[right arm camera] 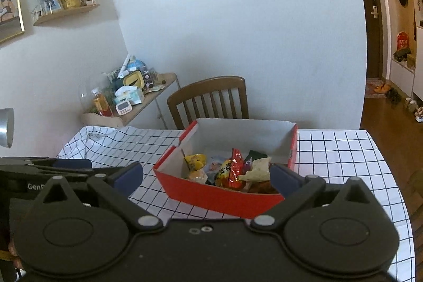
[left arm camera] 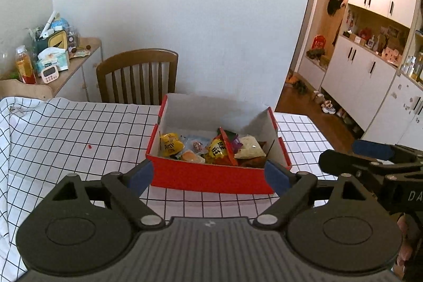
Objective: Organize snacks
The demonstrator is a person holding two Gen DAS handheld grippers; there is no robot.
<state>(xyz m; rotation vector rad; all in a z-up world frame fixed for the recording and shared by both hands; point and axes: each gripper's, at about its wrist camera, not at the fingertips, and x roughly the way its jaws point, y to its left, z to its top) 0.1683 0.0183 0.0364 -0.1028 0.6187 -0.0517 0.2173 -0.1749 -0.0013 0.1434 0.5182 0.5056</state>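
snacks (left arm camera: 219, 148), crinkly foil pkts, in rectangular red cardboard box (left arm camera: 211, 176) w/ white inside.

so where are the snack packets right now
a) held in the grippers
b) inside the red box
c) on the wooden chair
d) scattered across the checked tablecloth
b: the snack packets lie together inside the red box on the checked tablecloth, while the left gripper and right gripper both stand open with nothing held.

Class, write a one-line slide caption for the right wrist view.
Open right gripper faces a red box of snack packets on a checked tablecloth.
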